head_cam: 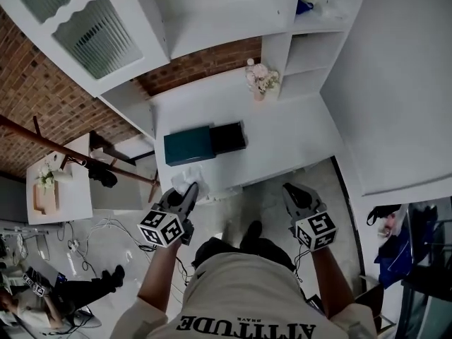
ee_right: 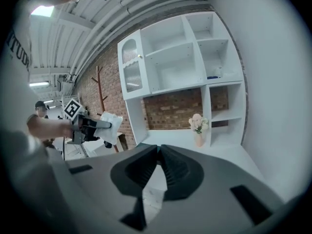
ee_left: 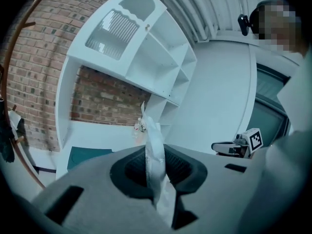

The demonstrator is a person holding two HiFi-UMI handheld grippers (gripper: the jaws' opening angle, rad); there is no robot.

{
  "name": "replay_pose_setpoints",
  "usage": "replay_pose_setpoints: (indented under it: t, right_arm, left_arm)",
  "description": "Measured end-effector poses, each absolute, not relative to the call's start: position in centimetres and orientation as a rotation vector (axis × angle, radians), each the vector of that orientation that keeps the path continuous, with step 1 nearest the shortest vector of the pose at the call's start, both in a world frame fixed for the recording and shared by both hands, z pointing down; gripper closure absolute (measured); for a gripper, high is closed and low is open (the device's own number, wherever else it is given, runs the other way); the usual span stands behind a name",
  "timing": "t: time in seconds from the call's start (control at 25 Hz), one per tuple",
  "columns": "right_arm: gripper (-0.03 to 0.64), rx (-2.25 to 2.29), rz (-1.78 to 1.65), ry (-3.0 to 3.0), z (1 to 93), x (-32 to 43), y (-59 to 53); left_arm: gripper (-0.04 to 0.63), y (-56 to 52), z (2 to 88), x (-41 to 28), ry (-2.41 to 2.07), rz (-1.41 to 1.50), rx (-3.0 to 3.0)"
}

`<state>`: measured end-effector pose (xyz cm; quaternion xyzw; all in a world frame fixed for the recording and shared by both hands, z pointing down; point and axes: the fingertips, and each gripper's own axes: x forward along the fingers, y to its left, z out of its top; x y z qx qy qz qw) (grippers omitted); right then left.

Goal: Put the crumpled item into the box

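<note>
Now holding crumpled item [ee_left: 155,150] pinched in left gripper [head_cam: 188,189], jaws nearly closed on it, just short of teal box [head_cam: 189,145]. With right gripper [head_cam: 292,190] closed, empty, well right of box. Carry forward over box, lower inside, only then release.

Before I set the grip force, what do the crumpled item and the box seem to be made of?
The crumpled item looks like thin white paper or tissue, possibly film: creased, limp, faintly shiny at the folds. The box is teal and matte; its crisp flat sides suggest cardboard, though rigid plastic can't be ruled out.
</note>
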<state>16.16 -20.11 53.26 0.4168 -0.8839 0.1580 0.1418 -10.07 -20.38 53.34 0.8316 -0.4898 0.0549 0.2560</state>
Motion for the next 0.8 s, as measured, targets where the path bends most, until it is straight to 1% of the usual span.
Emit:
replay_pose_setpoints:
  t: [0.32,0.8]
  right_arm:
    - [0.578,1.175,0.481,-2.543,54.3,17.0,-22.0]
    - [0.578,1.273,0.549,-2.456,56.1,16.2,-25.5]
  left_arm:
    - [0.522,-23.6,54.5,-8.0,-1.31,0.185,2.233]
    - [0.522,-31.4,59.4,-8.1,-1.196,0.235,2.177]
